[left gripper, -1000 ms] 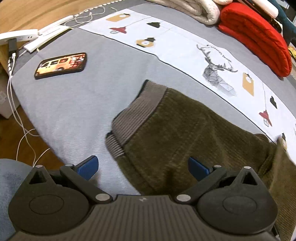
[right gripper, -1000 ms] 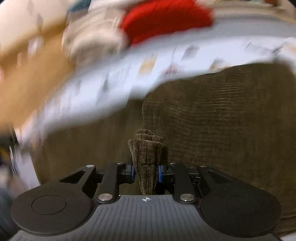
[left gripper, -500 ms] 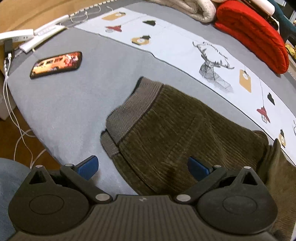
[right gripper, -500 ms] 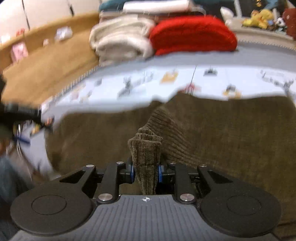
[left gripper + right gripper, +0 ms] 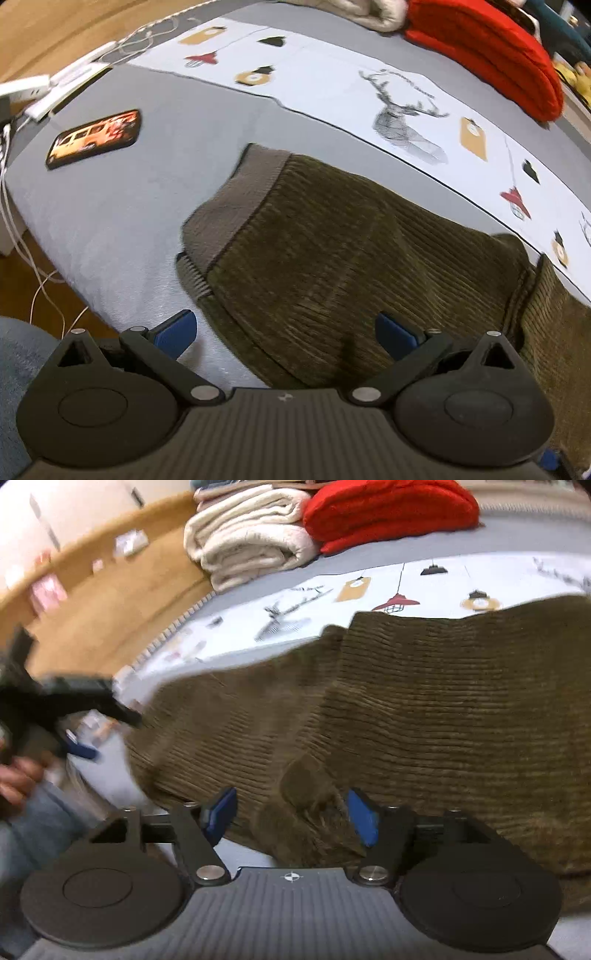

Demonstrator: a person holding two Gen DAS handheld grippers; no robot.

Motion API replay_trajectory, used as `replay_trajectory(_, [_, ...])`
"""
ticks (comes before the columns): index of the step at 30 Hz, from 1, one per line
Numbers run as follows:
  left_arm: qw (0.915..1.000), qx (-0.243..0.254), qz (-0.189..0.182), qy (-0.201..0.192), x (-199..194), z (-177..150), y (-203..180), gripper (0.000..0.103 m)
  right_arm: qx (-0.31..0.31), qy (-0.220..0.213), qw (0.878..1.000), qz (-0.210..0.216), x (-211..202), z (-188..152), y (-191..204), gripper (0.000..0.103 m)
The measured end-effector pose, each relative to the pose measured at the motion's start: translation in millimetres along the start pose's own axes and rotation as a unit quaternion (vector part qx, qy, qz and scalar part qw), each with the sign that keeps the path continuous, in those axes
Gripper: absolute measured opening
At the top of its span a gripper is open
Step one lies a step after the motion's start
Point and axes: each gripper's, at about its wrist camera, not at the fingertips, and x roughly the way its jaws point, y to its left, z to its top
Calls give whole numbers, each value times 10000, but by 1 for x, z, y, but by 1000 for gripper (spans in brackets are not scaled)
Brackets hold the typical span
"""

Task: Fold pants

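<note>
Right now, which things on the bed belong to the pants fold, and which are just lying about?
Job:
- olive corduroy pants
- left claw, open
- right claw, open

Lying about:
- phone
- red blanket
- cream blanket
- white cables

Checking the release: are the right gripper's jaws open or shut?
Open: the right gripper has just been opening; pants fabric lies loose between its jaws.

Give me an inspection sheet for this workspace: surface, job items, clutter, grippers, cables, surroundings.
Surface: grey bedspread with a white printed strip.
Job's things: olive corduroy pants lying folded over, ribbed waistband at the left end.
Clutter: phone; cream blanket; red blanket.
Grippers: left gripper open over the pants; right gripper jaws just opened, fabric loose between them.
Cables: white cables hanging off the bed's edge.
Surroundings: wooden floor.
</note>
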Motion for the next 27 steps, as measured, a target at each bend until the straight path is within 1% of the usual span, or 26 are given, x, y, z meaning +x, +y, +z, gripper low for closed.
replay_trajectory(1, [10000,43,-29,-1,-1,-1,-5,103,159,-102,9998,96,-10,3,-4,69])
replay_trajectory(2, [9999,81,-64,-1,-1,-2,-9,103,266,-281,9992,112,-18,5,-9,66])
replay_trajectory(3, [9999,128,-98,1,-1,-4,-15,103,288,-439,9986,-10,-23,6,-13,65])
replay_trajectory(4, [9998,179,-119,9,0,-6,-20,103,220,-552,9978,-291,-25,6,-17,61])
replay_trajectory(5, [9996,230,-134,24,0,-8,-26,103,54,-519,9968,-607,-22,5,-18,48])
replay_trajectory(6, [9994,289,-159,40,1,-9,-32,103,-120,-377,9967,-715,-15,2,-19,40])
replay_trajectory(7, [9992,358,-184,50,1,-12,-37,103,-294,-164,9969,-707,-6,-3,-19,32])
replay_trajectory(8, [9989,430,-196,50,0,-14,-43,103,-455,114,9964,-711,5,-11,-17,31])
replay_trajectory(9, [9986,488,-208,36,-1,-17,-47,103,-692,88,9944,-797,9,-18,-11,31])
replay_trajectory(10, [9982,550,-219,15,-1,-20,-52,103,-1053,2,9902,-912,10,-23,-2,31])
replay_trajectory(11, [9979,607,-217,3,-1,-23,-56,103,-1351,4,9859,-991,10,-24,6,30])
replay_trajectory(12, [9975,668,-213,-2,-1,-26,-60,103,-1399,-27,9853,-983,9,-24,7,30])
replay_trajectory(13, [9971,730,-205,1,-1,-29,-64,103,-1232,-72,9882,-902,6,-22,4,30])
replay_trajectory(15, [9965,820,-179,21,0,-33,-69,103,-888,-68,9938,-667,0,-18,-2,31])
replay_trajectory(16, [9962,854,-163,34,1,-35,-70,103,-857,-78,9950,-507,-4,-18,-3,31])
replay_trajectory(18, [9960,881,-122,72,4,-38,-72,103,-1072,-107,9935,-356,-12,-21,3,34])
replay_trajectory(19, [9961,869,-110,86,5,-39,-72,103,-1207,-108,9921,-329,-15,-24,5,37])
replay_trajectory(20, [9964,841,-96,93,6,-39,-71,103,-1332,-72,9906,-317,-16,-27,8,42])
replay_trajectory(21, [9966,810,-82,101,8,-39,-70,103,-1429,-18,9891,-342,-15,-27,11,44])
replay_trajectory(24, [9972,719,-97,184,14,-37,-66,103,-1729,-39,9832,-589,-4,-31,14,46])
replay_trajectory(27, [9978,585,-108,300,20,-33,-61,103,-1579,-94,9853,-651,5,-27,12,47])
